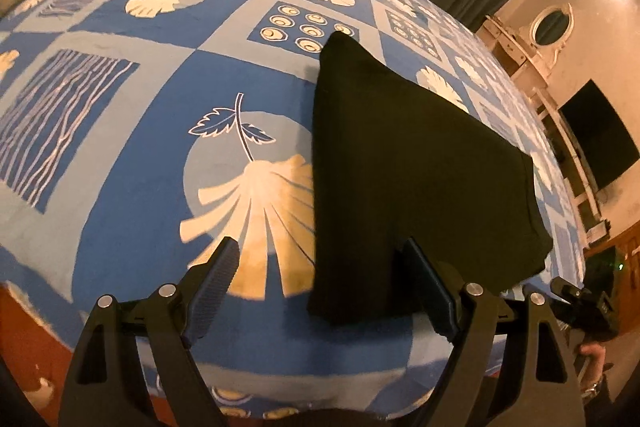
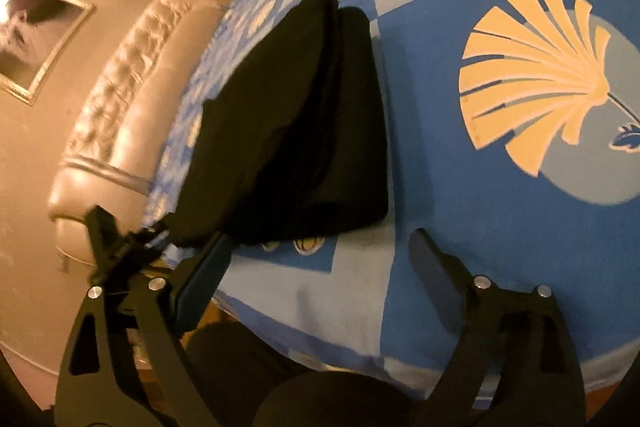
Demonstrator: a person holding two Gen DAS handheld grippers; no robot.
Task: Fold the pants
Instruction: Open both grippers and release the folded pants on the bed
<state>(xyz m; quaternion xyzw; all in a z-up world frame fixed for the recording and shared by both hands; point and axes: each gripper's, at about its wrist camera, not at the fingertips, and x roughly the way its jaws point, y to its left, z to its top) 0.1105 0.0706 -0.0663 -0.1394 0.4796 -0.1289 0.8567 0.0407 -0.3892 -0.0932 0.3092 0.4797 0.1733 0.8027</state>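
I see the black pants (image 1: 416, 163) lying folded in a compact stack on the bed (image 1: 132, 115), which is covered in a blue sheet with shell and leaf prints. My left claw (image 1: 320, 275) stands wide, empty, over the stack's near left corner; whether its right finger (image 1: 428, 287) touches the cloth I cannot tell. My right claw (image 2: 324, 263) also stands wide and empty, just near the stack's near edge (image 2: 288, 131). A padded headboard (image 2: 120, 99) lies left of the bed.
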